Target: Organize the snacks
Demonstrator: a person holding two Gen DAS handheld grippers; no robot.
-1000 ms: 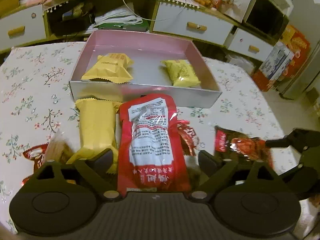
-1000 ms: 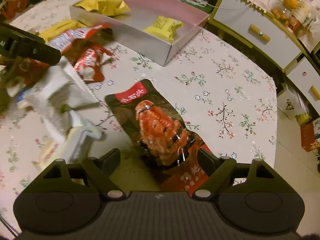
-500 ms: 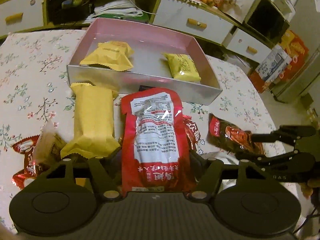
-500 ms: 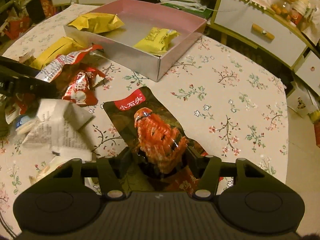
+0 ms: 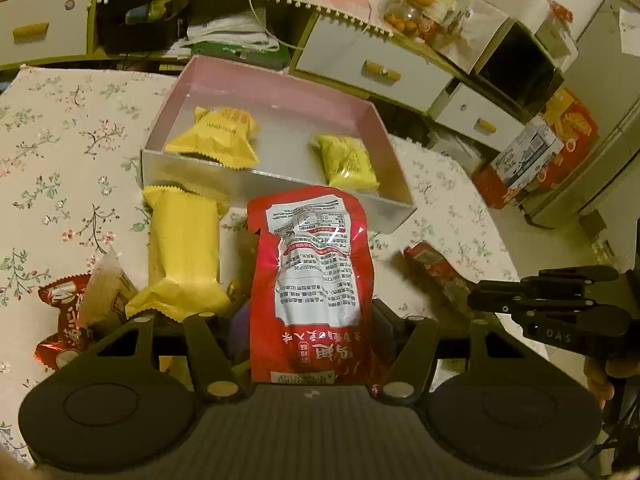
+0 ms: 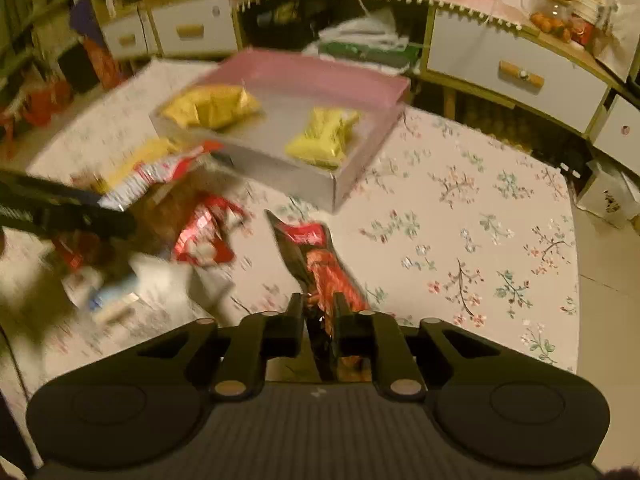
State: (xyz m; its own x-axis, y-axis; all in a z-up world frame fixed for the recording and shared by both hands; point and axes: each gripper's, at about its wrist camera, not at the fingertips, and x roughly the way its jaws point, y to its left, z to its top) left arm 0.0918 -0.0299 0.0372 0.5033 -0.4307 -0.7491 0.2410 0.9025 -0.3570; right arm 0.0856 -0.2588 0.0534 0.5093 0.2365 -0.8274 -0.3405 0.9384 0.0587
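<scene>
Nearest the box point(image 5: 276, 196), the left gripper point(image 5: 312, 320) grips the red pouch point(image 5: 312, 264); the right gripper point(image 6: 318, 320) pinches the dark packet point(image 6: 320, 264). Lift both above the near wall, then release beside the yellow snacks point(image 5: 216, 140).

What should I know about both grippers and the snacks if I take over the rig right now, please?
Left gripper: shut on the large red foil pouch, lifted before the box.
Right gripper: shut on the dark packet with red print.
Done: two yellow wrapped snacks lie in the pink-walled open box.
Left: both held packs, the long yellow bar and the small red wrappers on the floral tablecloth.
</scene>
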